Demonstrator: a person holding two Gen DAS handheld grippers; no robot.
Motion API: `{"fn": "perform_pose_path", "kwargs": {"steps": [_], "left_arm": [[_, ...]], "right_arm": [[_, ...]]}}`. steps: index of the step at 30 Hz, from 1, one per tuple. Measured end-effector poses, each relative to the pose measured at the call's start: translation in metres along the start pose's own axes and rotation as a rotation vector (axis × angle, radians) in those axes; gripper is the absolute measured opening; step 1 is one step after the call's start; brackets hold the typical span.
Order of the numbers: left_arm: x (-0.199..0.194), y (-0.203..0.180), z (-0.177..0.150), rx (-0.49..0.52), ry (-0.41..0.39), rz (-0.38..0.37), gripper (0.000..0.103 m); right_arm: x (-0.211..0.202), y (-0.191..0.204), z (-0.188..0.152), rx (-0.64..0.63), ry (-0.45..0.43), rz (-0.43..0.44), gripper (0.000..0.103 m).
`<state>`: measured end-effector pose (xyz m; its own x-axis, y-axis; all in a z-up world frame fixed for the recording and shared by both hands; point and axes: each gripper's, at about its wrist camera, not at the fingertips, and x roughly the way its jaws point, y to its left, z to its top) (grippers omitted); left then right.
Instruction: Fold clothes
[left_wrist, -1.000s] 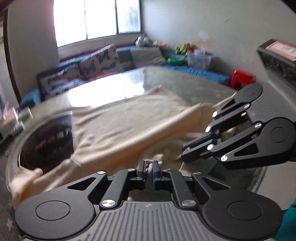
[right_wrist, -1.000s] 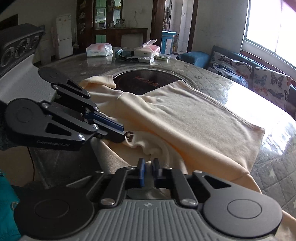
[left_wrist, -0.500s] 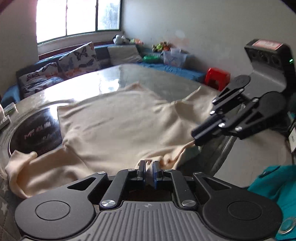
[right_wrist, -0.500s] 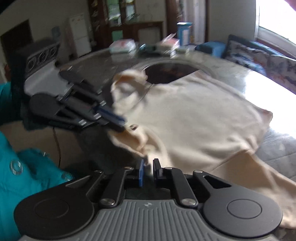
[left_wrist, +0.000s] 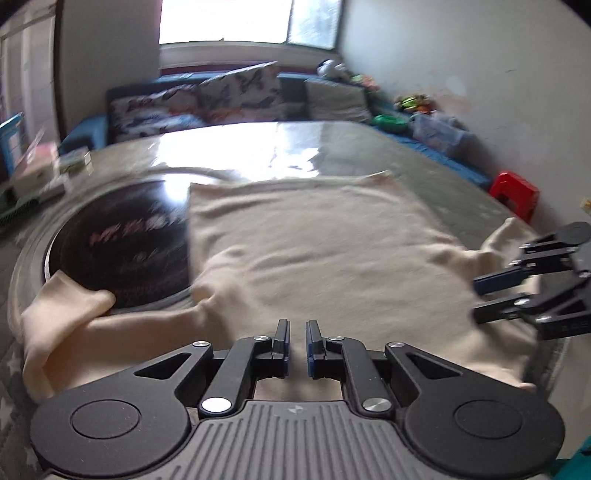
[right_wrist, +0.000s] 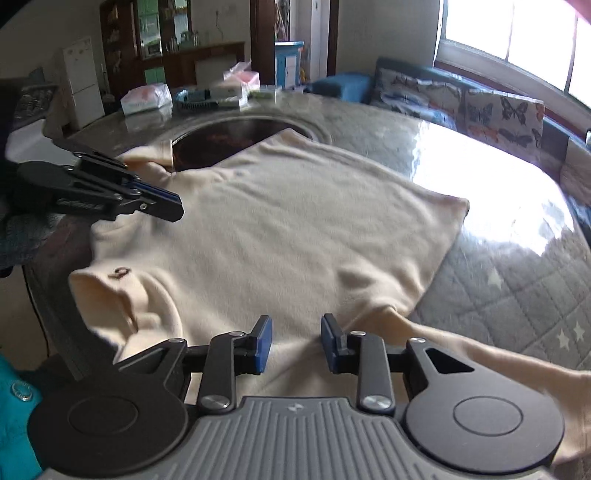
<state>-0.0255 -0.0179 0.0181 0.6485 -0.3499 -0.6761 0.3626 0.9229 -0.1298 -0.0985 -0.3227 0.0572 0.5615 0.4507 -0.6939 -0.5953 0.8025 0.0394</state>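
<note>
Your left gripper (left_wrist: 297, 341): jaws narrow, nothing held. Right gripper (right_wrist: 296, 343): jaws wide, empty. Cream knit shirt (right_wrist: 295, 229) lies flat on grey desk (right_wrist: 517, 295), just ahead of both.

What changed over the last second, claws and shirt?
Both claws let go: the right claw stands wide open, the left claw has a small gap, both over the near edge of the cream shirt. The shirt, earlier lifted and bunched, now lies spread flat. Unchanged: the table, and the dark round inset partly covered by the shirt.
</note>
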Motion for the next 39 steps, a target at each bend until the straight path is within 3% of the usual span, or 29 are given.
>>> {"fn": "perform_pose_path", "kwargs": {"steps": [9, 16, 28, 32, 35, 39], "left_arm": [[-0.011, 0.011, 0.012, -0.073, -0.055, -0.013, 0.011], [0.004, 0.029, 0.013, -0.132, -0.019, 0.019, 0.011], [0.007, 0.033, 0.014, -0.122, -0.044, 0.03, 0.011], [0.01, 0.031, 0.015, -0.112, -0.05, 0.048, 0.011], [0.01, 0.03, 0.016, -0.117, -0.047, 0.054, 0.011], [0.005, 0.023, 0.017, -0.107, -0.044, 0.063, 0.016]], "right_arm": [[0.029, -0.038, 0.013, 0.061, 0.011, -0.073, 0.03], [0.074, -0.085, 0.035, 0.122, 0.024, -0.149, 0.03], [0.135, -0.144, 0.07, 0.203, 0.017, -0.243, 0.022], [0.15, -0.151, 0.083, 0.164, 0.014, -0.255, 0.022], [0.149, -0.152, 0.089, 0.154, 0.015, -0.254, 0.022], [0.112, -0.143, 0.082, 0.122, -0.005, -0.278, 0.024]]}}
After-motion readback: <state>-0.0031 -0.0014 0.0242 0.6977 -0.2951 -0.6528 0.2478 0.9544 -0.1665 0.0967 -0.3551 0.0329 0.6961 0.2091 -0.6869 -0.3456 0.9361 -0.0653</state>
